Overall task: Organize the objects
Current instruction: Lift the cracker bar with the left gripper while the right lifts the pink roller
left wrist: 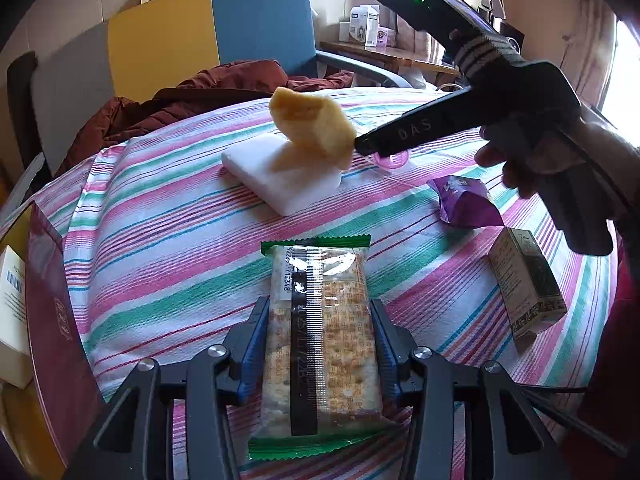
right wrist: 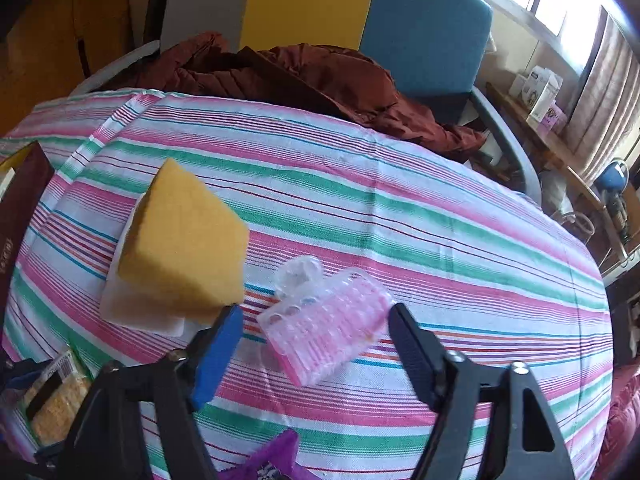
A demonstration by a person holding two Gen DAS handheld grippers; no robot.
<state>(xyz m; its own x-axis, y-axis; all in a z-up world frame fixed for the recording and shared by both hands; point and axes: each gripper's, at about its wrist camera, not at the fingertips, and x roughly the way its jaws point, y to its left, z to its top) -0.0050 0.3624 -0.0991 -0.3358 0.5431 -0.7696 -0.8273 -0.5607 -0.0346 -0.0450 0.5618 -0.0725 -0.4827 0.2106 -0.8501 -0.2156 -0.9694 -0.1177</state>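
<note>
Cracker pack (left wrist: 320,336) clamped in left hand-held gripper (left wrist: 320,344), near end cut off. Right hand-held gripper (right wrist: 316,340) released, angled down over pink case (right wrist: 324,332); yellow sponge (right wrist: 184,236) touches its blue pad, not gripped.

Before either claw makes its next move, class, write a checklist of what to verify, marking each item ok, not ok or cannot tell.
1. Left claw grips cracker packet: ok.
2. Right claw open and empty: ok.
3. Yellow sponge settled flat on white block: not ok, tilted.
4. Sponge clear of right claw's fingertip: cannot tell.
5. Pink box lying free on the tablecloth: ok.
</note>
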